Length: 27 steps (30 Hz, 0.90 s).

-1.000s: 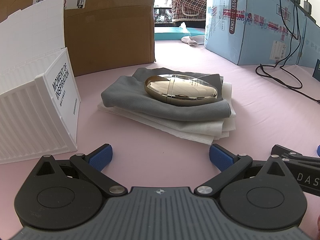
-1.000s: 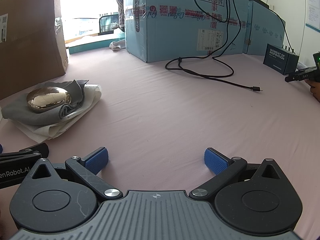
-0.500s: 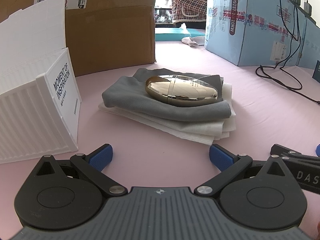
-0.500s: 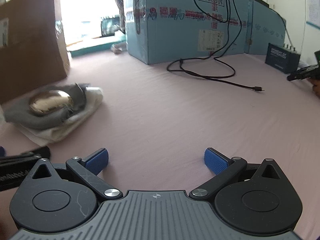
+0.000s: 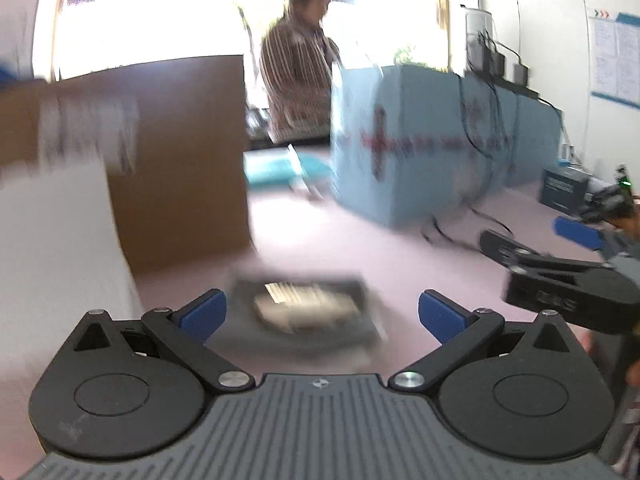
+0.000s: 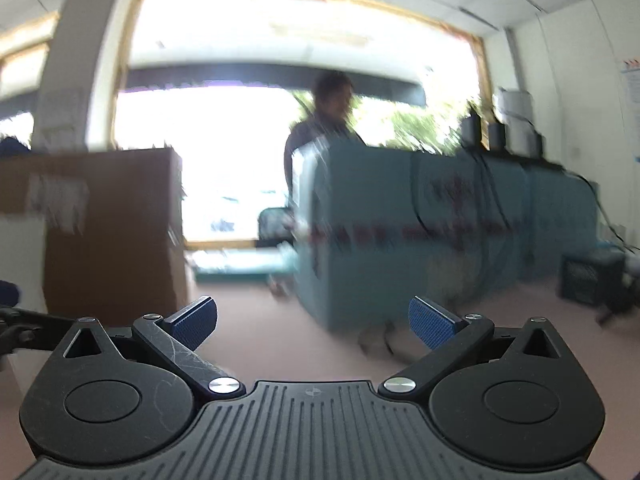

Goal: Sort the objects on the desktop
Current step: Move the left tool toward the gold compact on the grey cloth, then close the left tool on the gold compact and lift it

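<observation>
Pink tabletop [image 5: 400, 248], both views badly motion-blurred; both grippers empty, jaws wide.

From the left wrist I see the left gripper [image 5: 322, 316] over a smeared shiny gold oval object [image 5: 308, 306] lying on a grey folded cloth [image 5: 304, 340]. White ribbed box [image 5: 52, 248] close left, brown cardboard carton [image 5: 180, 160] behind it, light blue cartons [image 5: 432, 152] with black cables [image 5: 472, 216] right. Right gripper [image 6: 313, 322] faces those cartons. A person in a checked jacket [image 5: 300, 88] stands beyond the table.
</observation>
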Tool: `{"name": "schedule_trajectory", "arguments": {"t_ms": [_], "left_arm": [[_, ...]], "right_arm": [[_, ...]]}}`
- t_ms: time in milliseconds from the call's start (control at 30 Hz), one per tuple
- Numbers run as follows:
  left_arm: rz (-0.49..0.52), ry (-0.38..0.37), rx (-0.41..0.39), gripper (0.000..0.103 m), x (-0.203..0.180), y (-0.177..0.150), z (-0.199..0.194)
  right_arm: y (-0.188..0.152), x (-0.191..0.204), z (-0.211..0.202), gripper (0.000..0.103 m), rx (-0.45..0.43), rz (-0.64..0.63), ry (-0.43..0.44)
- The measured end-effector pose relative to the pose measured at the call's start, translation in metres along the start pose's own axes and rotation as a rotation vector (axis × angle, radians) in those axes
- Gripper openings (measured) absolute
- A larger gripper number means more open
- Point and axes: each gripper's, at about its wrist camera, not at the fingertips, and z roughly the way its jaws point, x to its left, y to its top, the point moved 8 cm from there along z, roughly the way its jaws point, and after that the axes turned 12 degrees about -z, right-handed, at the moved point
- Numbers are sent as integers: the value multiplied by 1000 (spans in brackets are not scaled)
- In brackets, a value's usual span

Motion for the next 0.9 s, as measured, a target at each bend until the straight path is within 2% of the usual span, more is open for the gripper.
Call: {"name": "schedule_trajectory", "arguments": {"t_ms": [67, 133, 233, 300, 400, 500, 567, 667, 767, 833, 900], "left_arm": [[-59, 19, 2, 103, 5, 26, 9], [-144, 14, 41, 103, 13, 45, 26], [-229, -7, 102, 103, 23, 55, 52], [-214, 17, 116, 103, 28, 52, 68], [-143, 41, 143, 103, 32, 43, 87], [-108, 37, 204, 103, 34, 30, 100], [-96, 25, 254, 101, 33, 21, 108], [-69, 28, 289, 100, 34, 12, 117], [-108, -43, 337, 100, 34, 7, 120], [-125, -63, 369, 98, 33, 2, 121], [-129, -69, 389, 91, 31, -3, 125]], "right_arm": [[26, -3, 18, 103, -57, 41, 63], [45, -6, 38, 103, -88, 91, 110], [33, -6, 60, 103, -94, 65, 122], [17, -5, 73, 103, -78, 28, 128], [-14, 10, 84, 103, 16, -97, 218], [-21, 32, 77, 103, 30, -194, 313], [-23, 53, 77, 98, 58, -229, 361], [-31, 72, 83, 95, 119, -234, 447], [-38, 84, 80, 85, 164, -197, 544], [-41, 90, 79, 81, 173, -201, 561], [-44, 96, 79, 77, 183, -202, 576]]}}
